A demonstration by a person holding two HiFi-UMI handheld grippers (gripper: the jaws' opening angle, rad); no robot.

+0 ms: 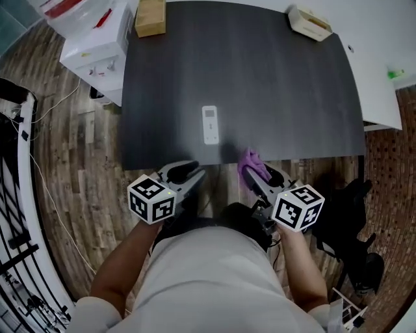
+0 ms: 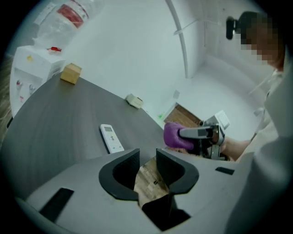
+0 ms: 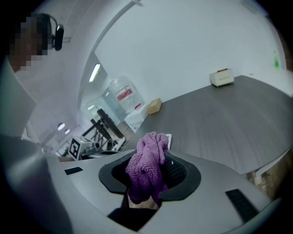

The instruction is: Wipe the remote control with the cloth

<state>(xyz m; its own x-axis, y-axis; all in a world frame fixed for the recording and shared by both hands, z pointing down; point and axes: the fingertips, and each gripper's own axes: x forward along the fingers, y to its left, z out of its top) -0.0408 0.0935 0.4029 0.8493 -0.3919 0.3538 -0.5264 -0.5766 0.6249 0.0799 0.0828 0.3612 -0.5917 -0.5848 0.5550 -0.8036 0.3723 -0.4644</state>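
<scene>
On the dark table [image 1: 279, 97], close to its near edge, the remote control [image 1: 210, 124] lies flat. Its long side runs away from me and its small display is at the far end. Nothing touches it. I have both grippers off that near edge, over the wood-plank floor [image 1: 71, 175] and close to my body.

The left gripper [image 1: 187, 174] sits left of the remote control and short of it. Seen from the left gripper view, its jaws stand apart with only floor planks showing in the gap, so it carries nothing. From there the remote control lies beyond the left jaw, well clear of it.

The right gripper [image 1: 263, 177] sits right of the remote control, its jaws clamped on the purple cloth [image 3: 146, 167]. The cloth bunches between the pads and sticks up past the jaw tips in a crumpled tuft. From the head view that tuft reaches the table's near edge, just right of the remote control's near end and apart from it. I cannot tell whether the tuft touches the tabletop. A white corner of the remote control peeks out behind the cloth in the right gripper view.

Farther back on the table, a wooden block [image 1: 150, 17] rests at the far left corner and a cream box [image 1: 309, 23] at the far right. A white water dispenser [image 1: 97, 45] stands on the floor beside the table's left side.
</scene>
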